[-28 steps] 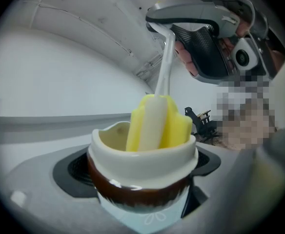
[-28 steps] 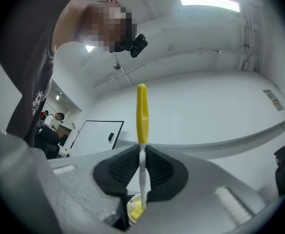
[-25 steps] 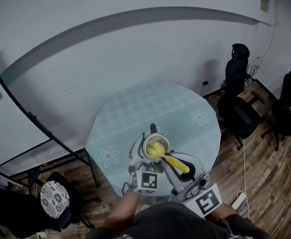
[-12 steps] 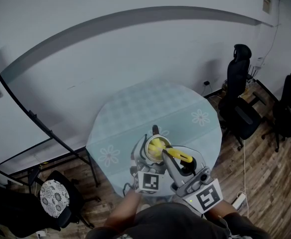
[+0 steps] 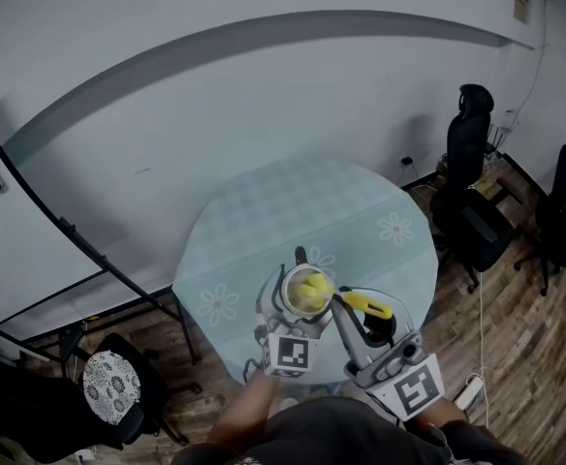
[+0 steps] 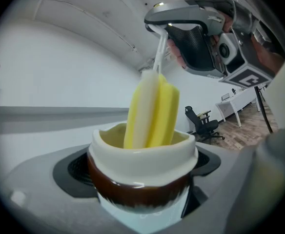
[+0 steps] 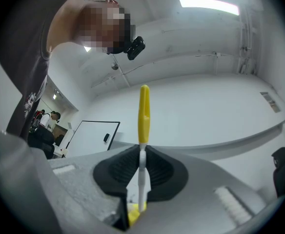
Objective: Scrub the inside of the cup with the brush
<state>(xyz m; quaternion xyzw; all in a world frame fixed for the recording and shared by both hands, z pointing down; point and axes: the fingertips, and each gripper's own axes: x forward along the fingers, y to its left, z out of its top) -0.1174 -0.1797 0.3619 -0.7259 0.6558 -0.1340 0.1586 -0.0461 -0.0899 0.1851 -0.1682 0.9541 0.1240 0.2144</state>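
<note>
Shifted rightward, right gripper pinches the brush stem — its head inside the cup, which left gripper clamps.

Left gripper holds cup over table's near edge. Right gripper, alongside, holds brush, whose head stands in cup.

White wall, wood floor — 2 black chairs.

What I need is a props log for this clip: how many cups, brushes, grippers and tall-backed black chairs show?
cup: 1
brush: 1
grippers: 2 (left gripper, right gripper)
tall-backed black chairs: 2
Total: 6
</note>
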